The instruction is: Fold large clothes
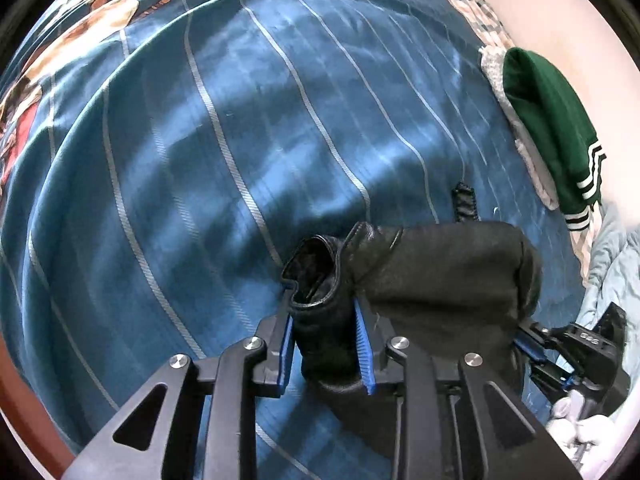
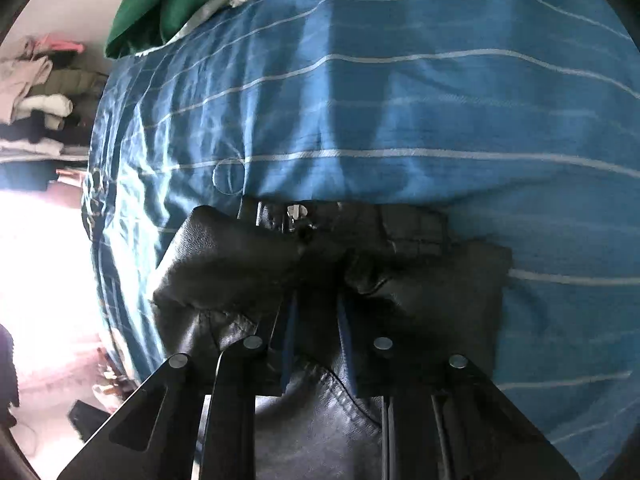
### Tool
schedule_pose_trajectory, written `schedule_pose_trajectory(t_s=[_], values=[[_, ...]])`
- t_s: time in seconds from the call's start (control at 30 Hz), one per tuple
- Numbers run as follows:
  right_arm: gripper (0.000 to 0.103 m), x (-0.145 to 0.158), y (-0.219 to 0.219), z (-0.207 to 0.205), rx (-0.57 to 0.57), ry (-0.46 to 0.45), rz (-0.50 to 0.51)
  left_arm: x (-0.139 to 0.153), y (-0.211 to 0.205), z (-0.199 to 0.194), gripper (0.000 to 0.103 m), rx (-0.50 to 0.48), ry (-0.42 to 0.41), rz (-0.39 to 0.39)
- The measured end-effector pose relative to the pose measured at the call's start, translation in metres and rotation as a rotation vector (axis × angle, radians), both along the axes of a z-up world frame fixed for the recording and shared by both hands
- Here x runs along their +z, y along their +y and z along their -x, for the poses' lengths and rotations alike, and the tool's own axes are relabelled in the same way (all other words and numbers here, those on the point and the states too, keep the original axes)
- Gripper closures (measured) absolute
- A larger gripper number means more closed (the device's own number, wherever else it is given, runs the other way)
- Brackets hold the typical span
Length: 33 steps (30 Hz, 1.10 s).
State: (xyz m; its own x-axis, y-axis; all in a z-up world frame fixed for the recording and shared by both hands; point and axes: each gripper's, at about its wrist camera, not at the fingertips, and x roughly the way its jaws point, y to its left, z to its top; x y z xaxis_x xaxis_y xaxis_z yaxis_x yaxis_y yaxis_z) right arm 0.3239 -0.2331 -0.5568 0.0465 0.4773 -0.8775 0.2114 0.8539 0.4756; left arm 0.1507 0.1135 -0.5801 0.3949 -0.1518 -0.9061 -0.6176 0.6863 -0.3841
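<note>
Left wrist view shows us the left hand-held gripper point(image 1: 324, 316) clenched on a bunched fold of the black leather garment point(image 1: 444, 276), its blue pads point(image 1: 362, 344) pressing the material from both sides. The garment stretches off to the right above the blue striped bedspread point(image 1: 224, 152), and at its far end we see the right hand-held gripper point(image 1: 528, 346) meeting the cloth. A folded green garment point(image 1: 548, 120) with white stripes lies at the bed's far right edge, on a pale knitted piece point(image 1: 500, 80).

In the right wrist view, the right hand-held gripper point(image 2: 316, 332) grasps the same black garment, the leather gathered between its fingers point(image 2: 346, 344). The rest of the garment rests crumpled on the bedspread near the bed's left edge. Stacked clothes point(image 2: 36, 96) sit beyond that edge.
</note>
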Motion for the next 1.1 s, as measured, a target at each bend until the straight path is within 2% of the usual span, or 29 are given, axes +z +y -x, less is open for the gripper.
schedule_pose_trajectory(t_s=[0.07, 0.13, 0.17, 0.2, 0.23, 0.3, 0.37, 0.4, 0.43, 0.47, 0.57, 0.7, 0.73, 0.83, 0.93, 1.1], values=[[0.074, 0.010, -0.022, 0.006, -0.039, 0.008, -0.170, 0.000, 0.002, 0.000, 0.069, 0.000, 0.001, 0.021], [0.050, 0.024, -0.050, 0.021, -0.075, -0.019, -0.306, -0.001, 0.005, -0.001, 0.064, 0.002, -0.003, 0.051], [0.042, 0.029, -0.063, 0.030, -0.081, -0.034, -0.323, -0.002, 0.006, -0.001, 0.063, 0.008, -0.004, 0.061], [0.028, 0.029, -0.075, 0.039, -0.087, -0.034, -0.305, -0.004, 0.007, -0.001, 0.062, 0.018, -0.004, 0.072], [0.026, 0.026, -0.085, 0.050, -0.092, -0.029, -0.299, -0.005, 0.008, -0.001, 0.062, 0.026, -0.003, 0.078], [0.026, 0.004, -0.096, 0.068, -0.082, 0.021, -0.349, -0.006, 0.007, -0.002, 0.061, 0.047, 0.004, 0.078], [0.026, -0.026, -0.095, 0.080, -0.067, 0.074, -0.405, -0.005, 0.005, -0.001, 0.065, 0.068, -0.001, 0.068], [0.026, -0.041, -0.092, 0.084, -0.061, 0.099, -0.430, -0.004, 0.004, 0.001, 0.072, 0.080, -0.006, 0.062], [0.026, -0.057, -0.086, 0.087, -0.058, 0.121, -0.468, -0.003, 0.003, 0.001, 0.075, 0.078, -0.006, 0.053], [0.026, -0.073, -0.078, 0.089, -0.059, 0.129, -0.533, -0.001, 0.002, 0.001, 0.079, 0.076, -0.008, 0.046], [0.023, -0.092, -0.057, 0.080, -0.067, 0.080, -0.633, -0.001, 0.004, 0.001, 0.080, 0.072, -0.008, 0.054], [0.025, -0.085, -0.038, 0.068, -0.031, 0.033, -0.590, 0.000, 0.006, -0.001, 0.081, 0.060, 0.000, 0.054], [0.033, -0.083, -0.037, 0.069, -0.039, 0.021, -0.581, 0.001, 0.006, -0.002, 0.081, 0.053, -0.001, 0.049], [0.050, -0.064, -0.037, 0.079, -0.051, -0.026, -0.566, 0.007, 0.005, -0.002, 0.081, 0.035, -0.005, 0.050], [0.054, -0.037, -0.027, 0.087, -0.061, -0.064, -0.517, 0.016, 0.007, -0.003, 0.082, 0.015, -0.003, 0.055], [0.057, -0.001, -0.035, 0.105, -0.156, -0.066, -0.491, 0.036, 0.011, -0.012, 0.082, -0.048, -0.005, 0.120]])
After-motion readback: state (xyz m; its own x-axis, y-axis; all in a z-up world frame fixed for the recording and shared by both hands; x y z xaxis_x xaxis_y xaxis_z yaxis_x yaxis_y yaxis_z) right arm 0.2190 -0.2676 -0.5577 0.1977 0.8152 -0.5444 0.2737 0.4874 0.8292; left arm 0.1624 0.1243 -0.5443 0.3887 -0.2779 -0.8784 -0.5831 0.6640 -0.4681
